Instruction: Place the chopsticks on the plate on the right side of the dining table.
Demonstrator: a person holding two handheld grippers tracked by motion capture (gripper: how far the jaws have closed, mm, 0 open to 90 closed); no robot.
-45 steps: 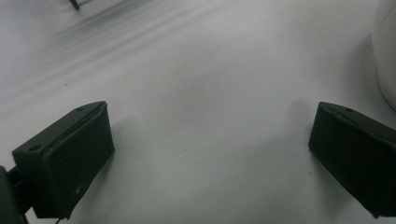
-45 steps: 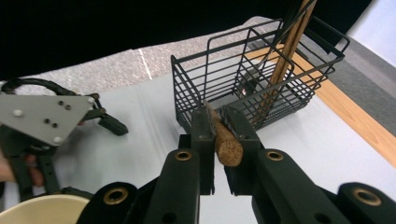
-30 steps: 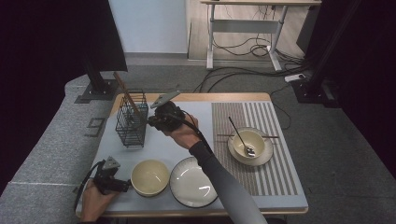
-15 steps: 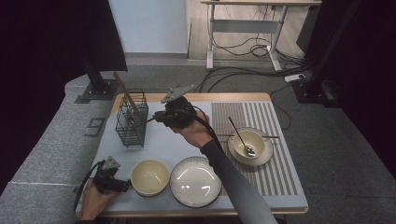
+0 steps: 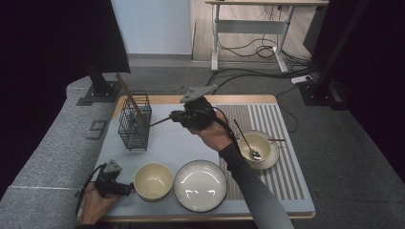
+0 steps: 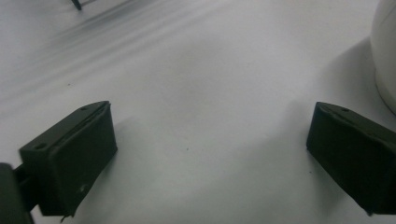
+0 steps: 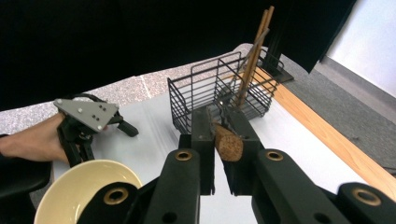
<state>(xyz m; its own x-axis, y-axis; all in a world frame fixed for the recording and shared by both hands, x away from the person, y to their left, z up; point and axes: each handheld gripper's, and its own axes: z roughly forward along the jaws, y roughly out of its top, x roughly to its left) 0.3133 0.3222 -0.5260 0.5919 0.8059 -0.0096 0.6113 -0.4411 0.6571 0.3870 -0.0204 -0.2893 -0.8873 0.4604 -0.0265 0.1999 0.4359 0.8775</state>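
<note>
While the right gripper (image 5: 177, 116) hangs above the middle of the grey mat (image 5: 157, 143), its jaws are clamped on the thick wooden handle end of a utensil (image 7: 228, 140); in the high view the thin brown shaft (image 5: 160, 122) runs from the jaws leftward toward the black wire basket (image 5: 134, 125), its tip just beside the basket's right wall. In the right gripper view the shaft points at the basket (image 7: 219, 91), which stands upright near the mat's far left corner and holds wooden chopsticks (image 7: 254, 51) leaning against its rim. The left gripper (image 5: 125, 188) rests low on the mat at the near left, just beside the cream bowl (image 5: 153, 180); in its own view its jaws stand wide apart with bare mat (image 6: 196, 102) between them.
</note>
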